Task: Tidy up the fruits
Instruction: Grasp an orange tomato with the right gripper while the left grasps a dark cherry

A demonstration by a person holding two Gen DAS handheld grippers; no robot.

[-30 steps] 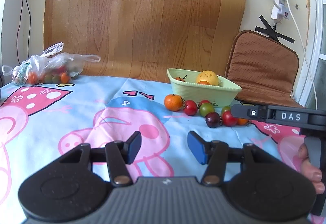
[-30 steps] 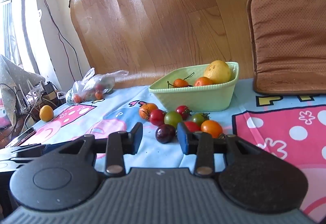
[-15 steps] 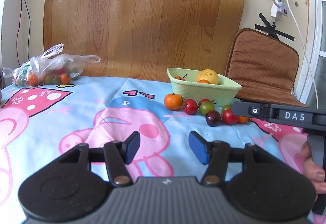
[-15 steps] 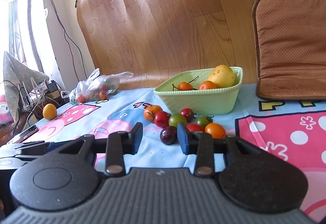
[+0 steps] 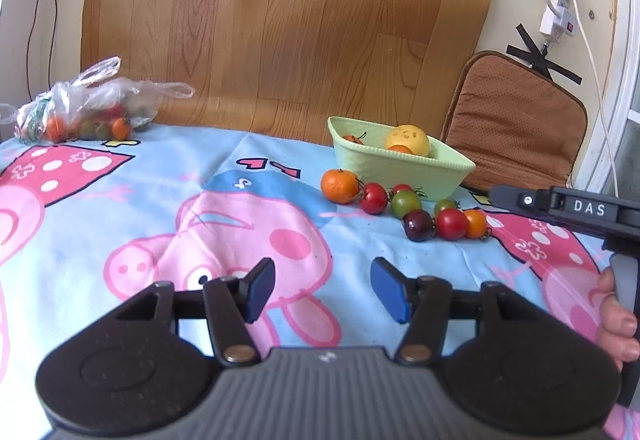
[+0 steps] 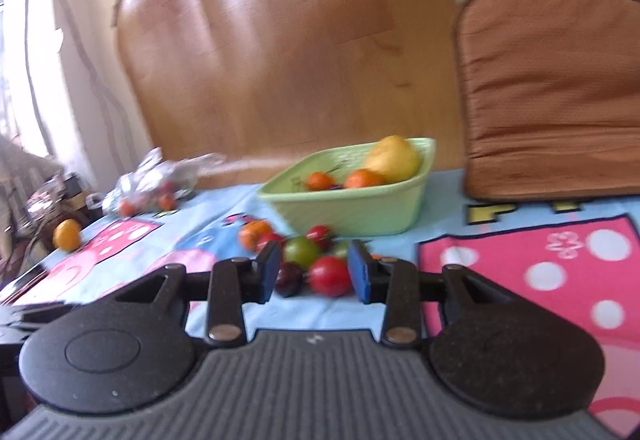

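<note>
pale green bowl point(image 5: 404, 169); blue cloth point(image 5: 160, 207) with pink pigs.

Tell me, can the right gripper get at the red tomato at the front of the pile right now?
Probably yes. The right gripper is open, and the red tomato sits framed between its fingers with nothing in front of it. The dark purple tomato lies close beside it and could get nudged.

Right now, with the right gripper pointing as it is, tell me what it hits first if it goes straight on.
Most likely the red tomato framed between the open right gripper fingers, with the dark purple tomato beside it. The view is blurred, so depth is uncertain.
</note>
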